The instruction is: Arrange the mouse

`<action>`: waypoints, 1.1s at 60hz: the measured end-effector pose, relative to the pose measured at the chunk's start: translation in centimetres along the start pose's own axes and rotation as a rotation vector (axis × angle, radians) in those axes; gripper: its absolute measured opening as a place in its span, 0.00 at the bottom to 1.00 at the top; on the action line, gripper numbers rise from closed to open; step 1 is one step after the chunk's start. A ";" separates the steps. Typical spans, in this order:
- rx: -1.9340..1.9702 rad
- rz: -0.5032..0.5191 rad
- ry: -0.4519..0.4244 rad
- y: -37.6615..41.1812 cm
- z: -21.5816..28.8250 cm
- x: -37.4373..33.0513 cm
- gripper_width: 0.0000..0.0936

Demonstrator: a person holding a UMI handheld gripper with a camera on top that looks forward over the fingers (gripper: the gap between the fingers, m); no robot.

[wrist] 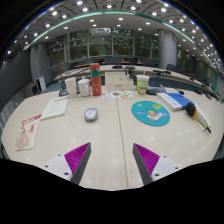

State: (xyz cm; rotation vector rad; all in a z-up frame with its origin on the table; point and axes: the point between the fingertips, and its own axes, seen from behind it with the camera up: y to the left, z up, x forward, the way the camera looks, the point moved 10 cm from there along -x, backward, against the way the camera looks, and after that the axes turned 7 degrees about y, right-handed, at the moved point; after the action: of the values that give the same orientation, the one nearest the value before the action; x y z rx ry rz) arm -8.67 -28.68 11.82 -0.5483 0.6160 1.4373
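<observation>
A small grey mouse [91, 115] lies on the pale table [110, 140], well beyond my fingers and a little left of the gap between them. A round teal mouse mat [150, 112] lies on the table to the right of the mouse, beyond my right finger. My gripper [111, 160] is open and empty, its fingers wide apart over bare table, with purple pads showing on the inner faces of both fingers [76, 156].
An orange-red bottle [96, 80] stands at the table's far side with white cups [84, 87] beside it. Papers [53, 108] and a booklet [29, 131] lie at the left. Books, a blue item [176, 100] and a pen-like thing [201, 121] lie at the right.
</observation>
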 end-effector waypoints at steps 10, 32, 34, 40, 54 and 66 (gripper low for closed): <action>-0.051 0.046 -0.026 6.8 4.9 9.5 0.91; -0.113 0.026 0.028 10.4 11.0 22.4 0.67; -0.114 0.022 0.025 10.3 11.2 22.6 0.58; -0.136 0.021 0.026 10.4 11.4 22.8 0.51; -0.140 0.051 0.037 10.2 11.7 22.5 0.40; -0.100 0.142 -0.106 9.1 17.6 15.9 0.40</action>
State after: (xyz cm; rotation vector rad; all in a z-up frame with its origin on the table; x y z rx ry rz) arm -16.21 -4.48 14.05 -0.5108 0.5086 1.6275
